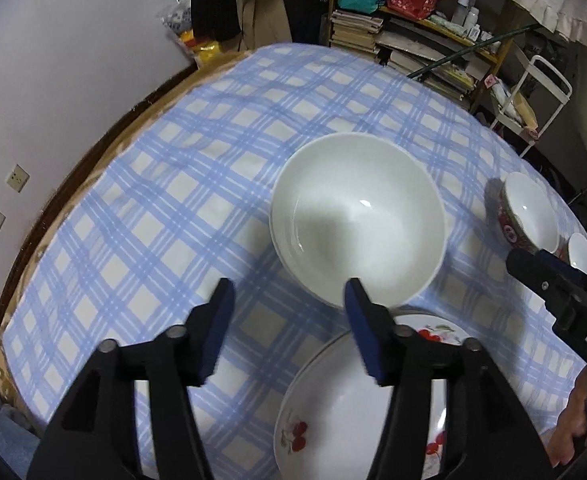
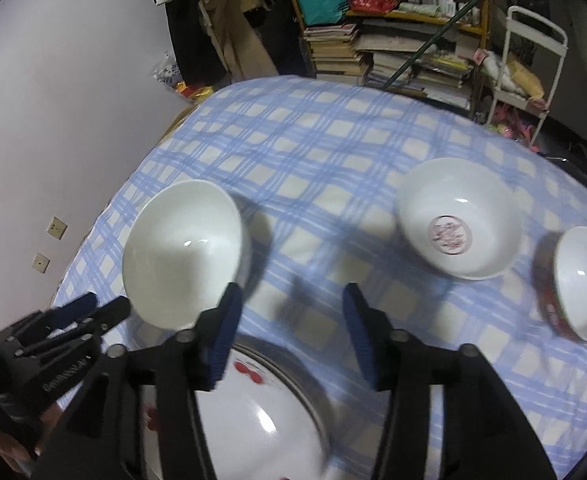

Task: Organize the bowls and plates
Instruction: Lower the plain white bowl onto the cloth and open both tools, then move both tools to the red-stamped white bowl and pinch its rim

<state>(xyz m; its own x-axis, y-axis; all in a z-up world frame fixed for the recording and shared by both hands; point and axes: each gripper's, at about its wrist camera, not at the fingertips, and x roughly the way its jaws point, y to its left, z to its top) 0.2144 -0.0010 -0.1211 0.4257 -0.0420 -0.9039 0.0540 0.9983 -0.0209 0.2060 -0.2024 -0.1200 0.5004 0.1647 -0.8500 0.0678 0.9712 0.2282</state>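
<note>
**A:** How far along is the tidying, going from the left side across?

**B:** Furthest left, the left claw [image 1: 289,292] stands wide with nothing between its pads. Just past it, toward 12 o'clock, the plain white bowls [image 1: 357,220] sit nested: a second rim shows under the top one on its left side. That stack looks done.

**A:** And the plates?

**B:** At 6 o'clock in both wrist views the cherry-print plates [image 1: 333,412] lie piled near the front edge of the tabletop [image 1: 153,200]; at least two rims show, one inside the other. Both claws hang just above them, so I judge the plates are gathered too.

**A:** The right claw?

**B:** The right claw [image 2: 291,294] is also spread wide and carries nothing; only checked cloth shows between its pads.

**A:** So what's left?

**B:** The right side. At about 1 o'clock from the right claw stands a white bowl with a red emblem [image 2: 457,220] inside, alone. At 3 o'clock, near it but not touching, is a red-patterned bowl [image 2: 577,284], also apart. The left view shows one more white rim behind the right claw's finger; I can't tell what it belongs to.

**A:** Your estimate?

**B:** Roughly past halfway, I'd say: plates and plain bowls stacked, the decorated bowls not yet brought together.
</note>
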